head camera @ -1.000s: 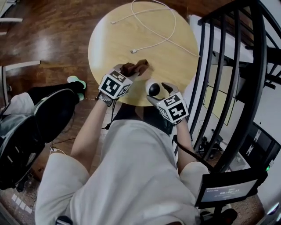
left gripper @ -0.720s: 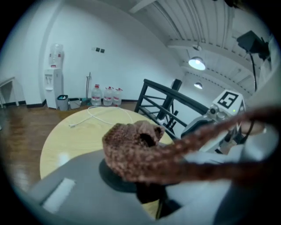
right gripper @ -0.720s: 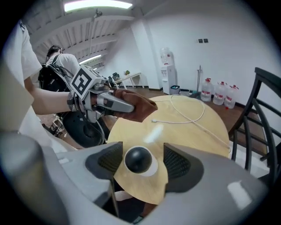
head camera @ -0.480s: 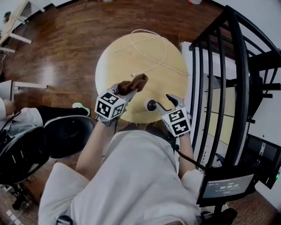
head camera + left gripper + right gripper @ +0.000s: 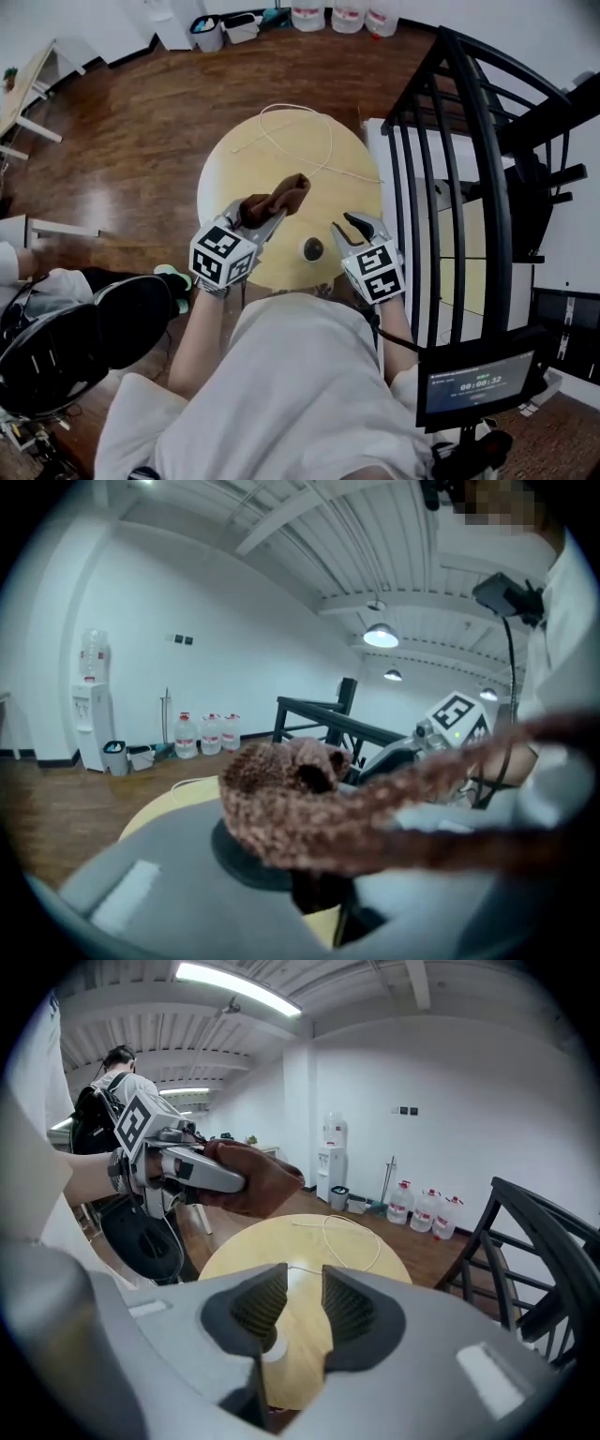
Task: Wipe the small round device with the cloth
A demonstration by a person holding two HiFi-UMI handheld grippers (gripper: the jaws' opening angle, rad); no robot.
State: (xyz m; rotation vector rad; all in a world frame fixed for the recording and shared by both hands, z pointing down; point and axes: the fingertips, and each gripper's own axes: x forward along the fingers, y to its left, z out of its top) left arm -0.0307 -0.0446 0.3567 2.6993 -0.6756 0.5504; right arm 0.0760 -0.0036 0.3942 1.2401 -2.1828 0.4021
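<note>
**Cloth lifted over the table, round device lying near the table's edge**

A small round device – dark in the centre, with a pale rim – is seen from above on a round pale wooden table. It lies close to the edge nearest the person, between the two grippers and touched by neither. In the right gripper view only a pale curved edge of it is glimpsed, below the left-hand pad.

A brown, nubby knitted cloth is clenched in the left gripper and held above the table, with a bunched end standing out past the jaws. In the left gripper view a loose strand is blurred across the frame.

The jaws of the right gripper have just been closing. A narrow gap is left between the ribbed pads, and nothing is held in it – only bare tabletop is seen through.

A thin white cable is looped across the far half of the table.

Against the far wall, three clear water jugs are lined up on the dark wooden floor. Beside them stands a small pale waste bin, whose contents cannot be made out.
</note>
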